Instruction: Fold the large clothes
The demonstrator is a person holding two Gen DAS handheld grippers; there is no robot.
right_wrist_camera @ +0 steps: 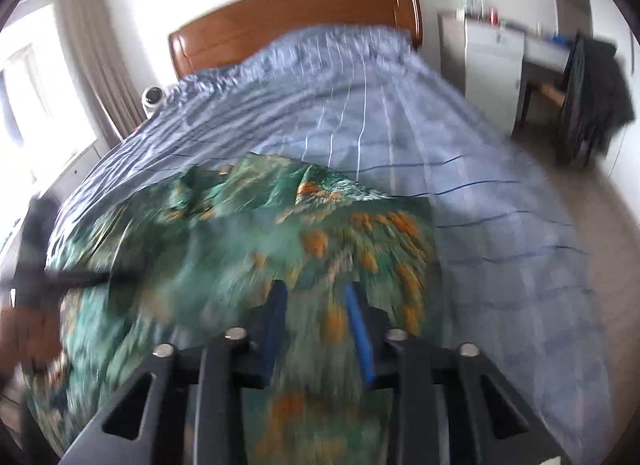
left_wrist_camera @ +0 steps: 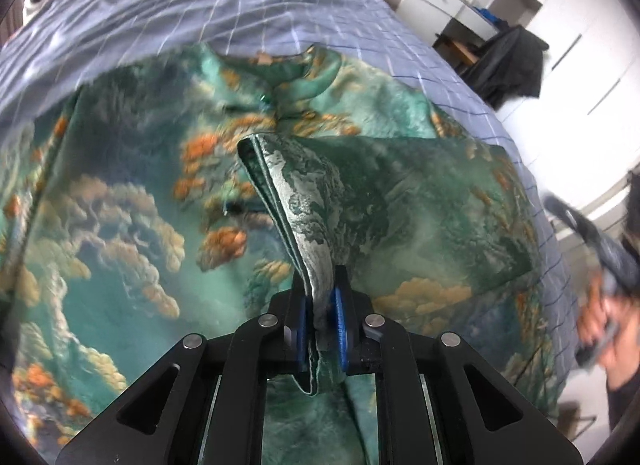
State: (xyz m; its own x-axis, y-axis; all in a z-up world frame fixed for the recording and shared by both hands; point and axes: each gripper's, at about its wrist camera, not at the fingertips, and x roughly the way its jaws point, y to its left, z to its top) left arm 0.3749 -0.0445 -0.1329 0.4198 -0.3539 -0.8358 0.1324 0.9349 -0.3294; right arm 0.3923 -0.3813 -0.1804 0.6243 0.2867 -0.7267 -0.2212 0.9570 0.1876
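Green brocade printed with clouds and orange trees, the garment (left_wrist_camera: 132, 205) lies spread across the bed (left_wrist_camera: 200, 5), which is covered in blue checked cloth. Starting at the left, the left tongs (left_wrist_camera: 320, 317) are clamped narrow on a doubled fold of the garment's edge (left_wrist_camera: 280, 185), lifted clear of the layers beneath, its paler reverse showing. Further right, one panel already lies folded inward. The right tongs (right_wrist_camera: 318, 325) hover above the garment's right part with their jaws apart and nothing between them; that view is blurred.

The cloth looks slick, so the pinched fold could slide out if pulled fast. With only one side gripped, carrying the fold across may drag the lower layers and leave it skewed.
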